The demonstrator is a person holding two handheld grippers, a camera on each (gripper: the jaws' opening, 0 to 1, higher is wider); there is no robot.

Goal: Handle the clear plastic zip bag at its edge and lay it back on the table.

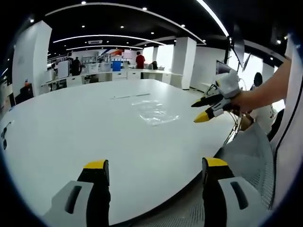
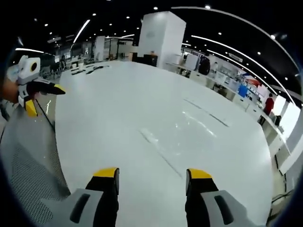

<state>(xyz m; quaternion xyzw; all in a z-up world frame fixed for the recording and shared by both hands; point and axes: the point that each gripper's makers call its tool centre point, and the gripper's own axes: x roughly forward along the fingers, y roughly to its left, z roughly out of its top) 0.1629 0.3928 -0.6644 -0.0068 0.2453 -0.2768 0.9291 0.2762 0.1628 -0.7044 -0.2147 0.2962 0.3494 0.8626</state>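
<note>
The clear plastic zip bag [image 1: 154, 112] lies flat on the white table [image 1: 71, 132], well beyond my left gripper [image 1: 156, 164], which is open and holds nothing. My right gripper [image 1: 203, 110] comes in from the right in a hand, hovering just right of the bag with its jaws apart. In the right gripper view the bag [image 2: 180, 137] is a faint glinting outline ahead of my open right gripper [image 2: 152, 173]. The left gripper [image 2: 43, 98] hangs at the far left over the table edge, jaws spread.
A thin clear strip [image 1: 130, 96] lies on the table beyond the bag. A grey mesh chair [image 1: 251, 151] stands against the table's near edge, between the two grippers. Desks, a white pillar [image 1: 184, 61] and people stand far behind the table.
</note>
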